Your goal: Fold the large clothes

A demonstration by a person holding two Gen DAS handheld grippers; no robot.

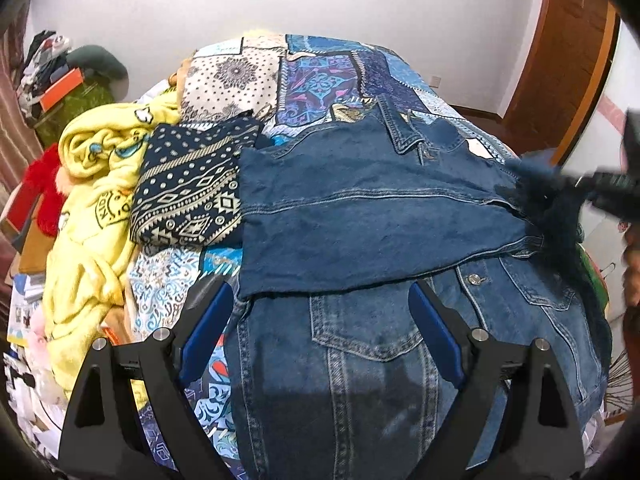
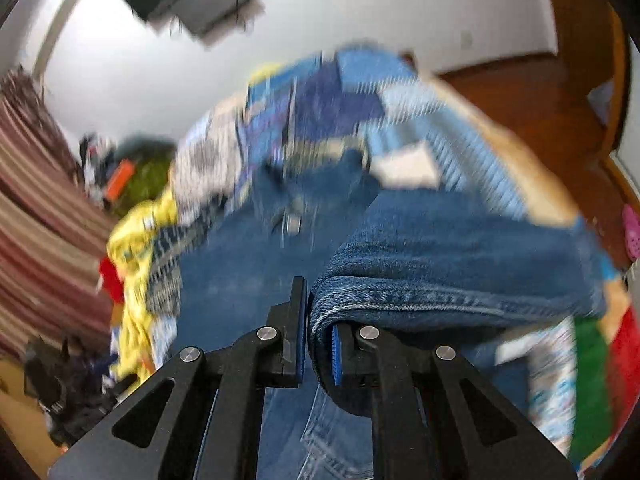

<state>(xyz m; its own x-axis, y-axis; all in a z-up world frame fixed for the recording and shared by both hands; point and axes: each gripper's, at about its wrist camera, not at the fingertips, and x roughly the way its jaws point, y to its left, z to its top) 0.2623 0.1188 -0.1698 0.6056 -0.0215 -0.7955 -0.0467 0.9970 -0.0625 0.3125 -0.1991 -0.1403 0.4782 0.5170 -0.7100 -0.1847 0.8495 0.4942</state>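
Pinching denim jacket (image 2: 440,264) hem, apparently, right jaws nearly closed; left jaws wide, empty; yellow garment (image 1: 92,216) lettering illegible.

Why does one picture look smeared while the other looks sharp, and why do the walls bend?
Right wrist view: motion blur smears the bedspread; only the right gripper and its pinched denim jacket hem stay crisp. Left wrist view: sharp, evenly lit, left gripper open. Both: fisheye lenses curve the walls.

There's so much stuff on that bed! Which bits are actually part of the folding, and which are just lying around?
In the job:
denim jacket
right gripper, clamped on a folded jacket edge
left gripper, open above the jacket

Just lying about:
yellow blanket
navy patterned cloth
red fluffy item
patchwork bedspread
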